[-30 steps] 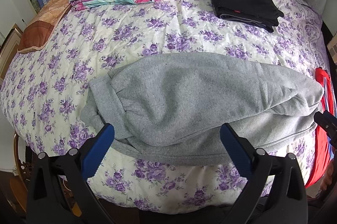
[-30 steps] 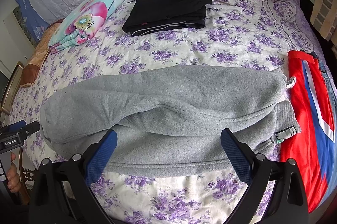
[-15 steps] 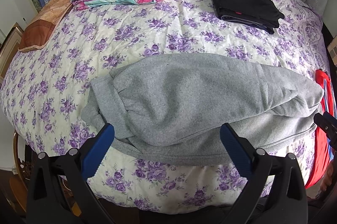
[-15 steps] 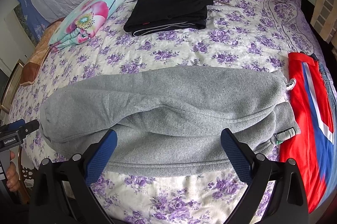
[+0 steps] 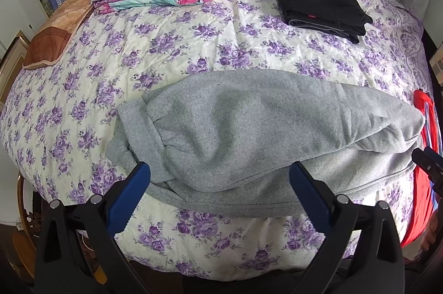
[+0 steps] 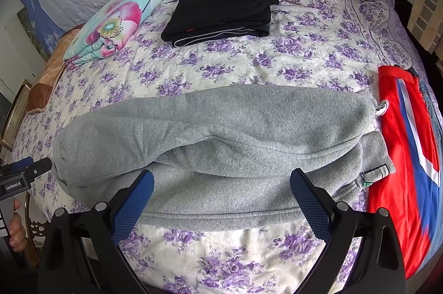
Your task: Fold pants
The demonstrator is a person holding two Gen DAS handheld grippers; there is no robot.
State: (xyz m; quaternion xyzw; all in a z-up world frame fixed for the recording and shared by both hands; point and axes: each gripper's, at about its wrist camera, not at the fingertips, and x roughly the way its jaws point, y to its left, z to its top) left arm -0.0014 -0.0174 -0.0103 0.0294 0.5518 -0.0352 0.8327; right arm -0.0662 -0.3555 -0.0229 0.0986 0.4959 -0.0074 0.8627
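**Grey fleece pants folded lengthwise at the bed's near edge**

The only legible writing is "GenRobot.AI" on the left hand-held gripper (image 6: 26,172), seen from the right wrist view. The fuzzy grey pants (image 5: 249,133) lie across the near edge of the bed (image 5: 171,44), ribbed cuffs at the left, waistband with a small tag at the right. Both the left and the right hand-held gripper (image 6: 221,191) are spread wide, holding nothing. Folded black clothes (image 6: 221,14) rest toward the far edge; a smooth red garment (image 6: 401,150) lies at the right edge.

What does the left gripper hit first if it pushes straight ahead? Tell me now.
Most likely the grey sweatpants: the left gripper is open, and their near folded edge lies between its fingers. Beyond them is only the floral bedspread. Depth is hard to judge through the fisheye.
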